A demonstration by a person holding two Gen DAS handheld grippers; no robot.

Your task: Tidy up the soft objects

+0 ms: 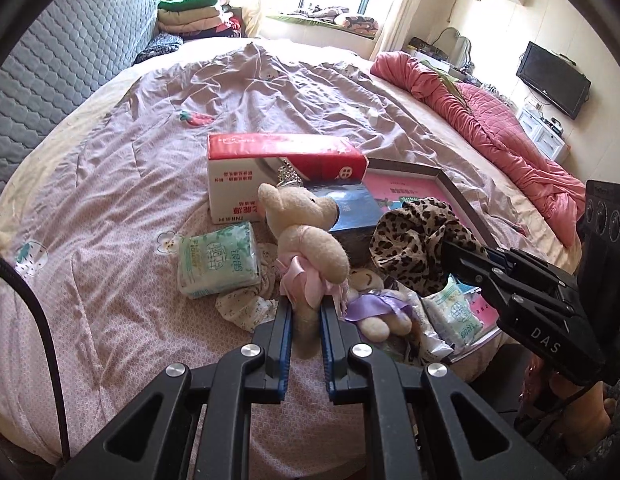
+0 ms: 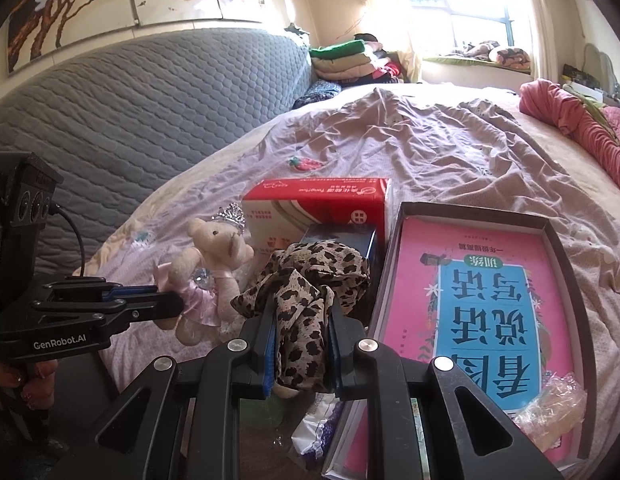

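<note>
My left gripper (image 1: 306,304) is shut on a cream plush bear (image 1: 310,240) in a pink dress with a small crown, held above the bed; it also shows in the right wrist view (image 2: 214,264). My right gripper (image 2: 302,320) is shut on a leopard-print cloth (image 2: 306,280), which also shows in the left wrist view (image 1: 413,236). A second small bear with a purple ribbon (image 1: 373,308) lies on the bed below. A green tissue pack (image 1: 218,260) lies to the left, another tissue pack (image 1: 453,312) to the right.
A red-and-white carton (image 1: 278,168) and a blue box (image 1: 353,208) stand on the bed behind the toys. A dark tray (image 2: 565,256) holds a pink and blue book (image 2: 481,304). A rolled pink quilt (image 1: 489,120) lies far right. Folded clothes (image 1: 190,12) sit by the grey headboard (image 2: 130,112).
</note>
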